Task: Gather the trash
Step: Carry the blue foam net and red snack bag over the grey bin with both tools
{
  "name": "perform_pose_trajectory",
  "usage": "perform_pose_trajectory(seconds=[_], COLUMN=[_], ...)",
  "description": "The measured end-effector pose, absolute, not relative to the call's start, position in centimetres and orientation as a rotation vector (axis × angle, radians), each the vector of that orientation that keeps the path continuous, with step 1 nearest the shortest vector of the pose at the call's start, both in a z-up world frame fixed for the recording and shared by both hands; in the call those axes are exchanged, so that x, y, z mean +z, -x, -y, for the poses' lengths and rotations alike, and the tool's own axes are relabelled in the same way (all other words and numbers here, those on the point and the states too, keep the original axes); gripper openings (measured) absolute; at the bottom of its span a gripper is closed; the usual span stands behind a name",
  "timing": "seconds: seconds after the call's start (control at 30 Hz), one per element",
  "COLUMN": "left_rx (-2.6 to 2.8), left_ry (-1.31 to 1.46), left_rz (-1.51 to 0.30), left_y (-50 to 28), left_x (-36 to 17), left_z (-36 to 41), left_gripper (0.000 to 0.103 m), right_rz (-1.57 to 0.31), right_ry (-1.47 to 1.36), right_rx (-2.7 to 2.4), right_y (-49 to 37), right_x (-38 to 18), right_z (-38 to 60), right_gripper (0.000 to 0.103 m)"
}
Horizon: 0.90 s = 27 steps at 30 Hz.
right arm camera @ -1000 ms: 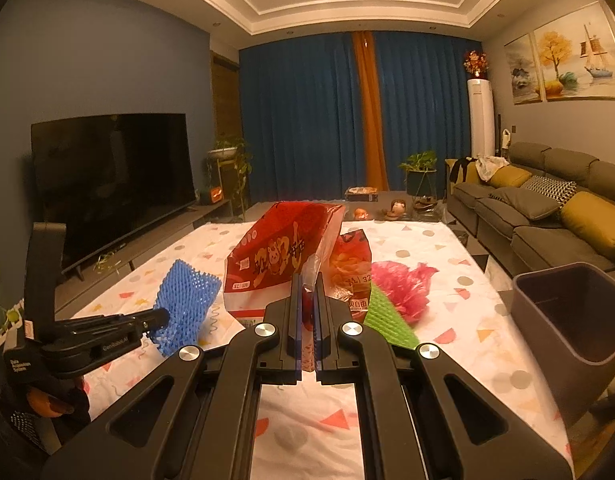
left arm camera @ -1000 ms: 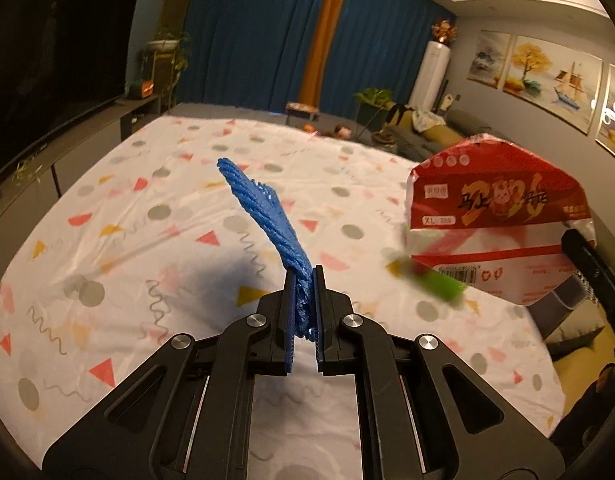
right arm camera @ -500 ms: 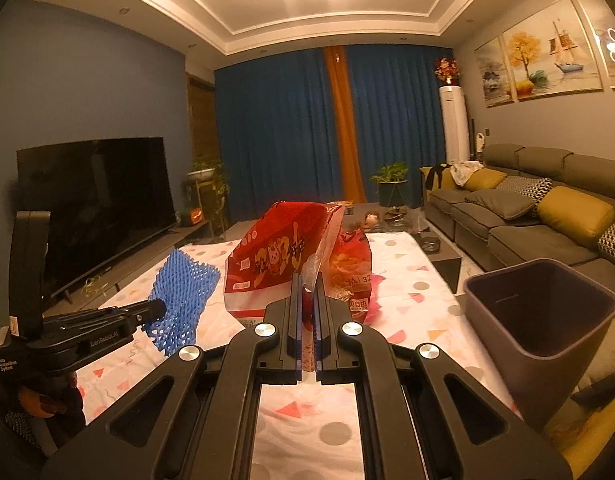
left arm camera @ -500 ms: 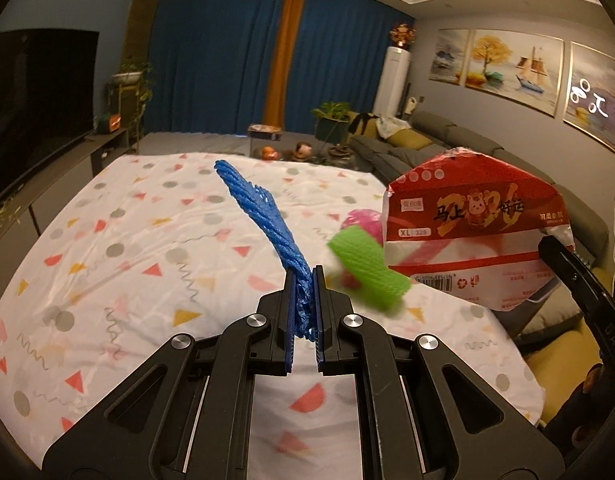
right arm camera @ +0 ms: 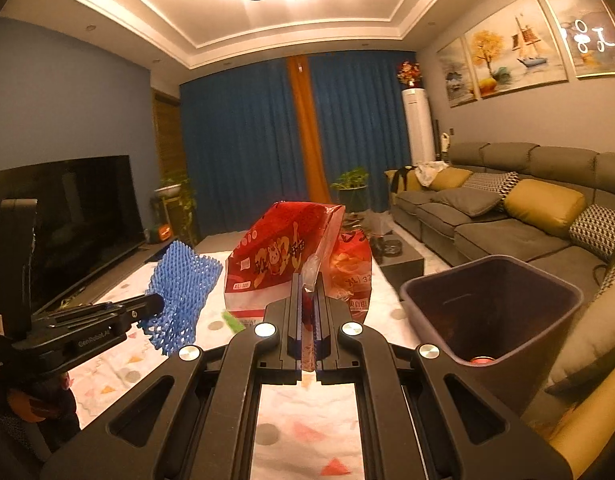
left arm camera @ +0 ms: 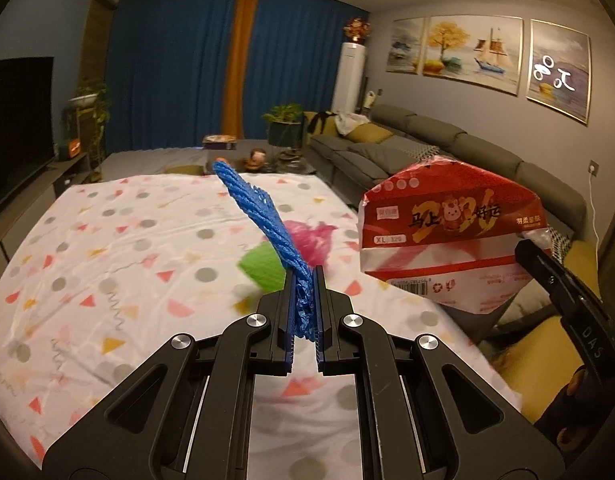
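Note:
My left gripper is shut on a blue foam net sleeve that sticks up and to the left above the table. In the right wrist view the same blue foam net sleeve hangs at the left. My right gripper is shut on the clear edge of a red plastic bag, with a smaller red snack bag behind it. From the left wrist, that red plastic bag hangs at the right. A dark grey bin stands open at the right, a can at its bottom.
A green foam net and a pink crumpled wrapper lie on the patterned tablecloth. A grey sofa runs along the right wall, a TV at the left, a low coffee table beyond.
Both grippers have swung to the right with their loads. The bin has come closer and larger in the right wrist view; the green net and pink wrapper have slid toward the middle of the left wrist view.

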<state>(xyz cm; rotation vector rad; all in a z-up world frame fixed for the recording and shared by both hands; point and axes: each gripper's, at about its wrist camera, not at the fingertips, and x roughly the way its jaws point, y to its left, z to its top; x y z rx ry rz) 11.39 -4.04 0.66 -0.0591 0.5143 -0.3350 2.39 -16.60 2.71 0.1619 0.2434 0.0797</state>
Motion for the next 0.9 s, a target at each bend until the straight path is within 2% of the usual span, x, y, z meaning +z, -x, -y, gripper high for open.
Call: perform_pose_trajectory(seconds=[0.5,0.9], left_rx=[-0.562,-0.706], left_ry=[0.01,-0.023], left_rz=[-0.472,-0.49], left_y=[-15.3,-18.2], left_x=[1.5,-0.2], left_z=[16.0,23.3], left_gripper=[0.007,0.007], right_rz=[-0.213,-0.26], right_ry=[-0.196,-0.185], right_rx=[-0.211,-0.319], right_y=[-4.0,-6.5], right_x=[1.8,-0.8], right_z=[26.3,29.1], right_gripper=[0.005,0.005])
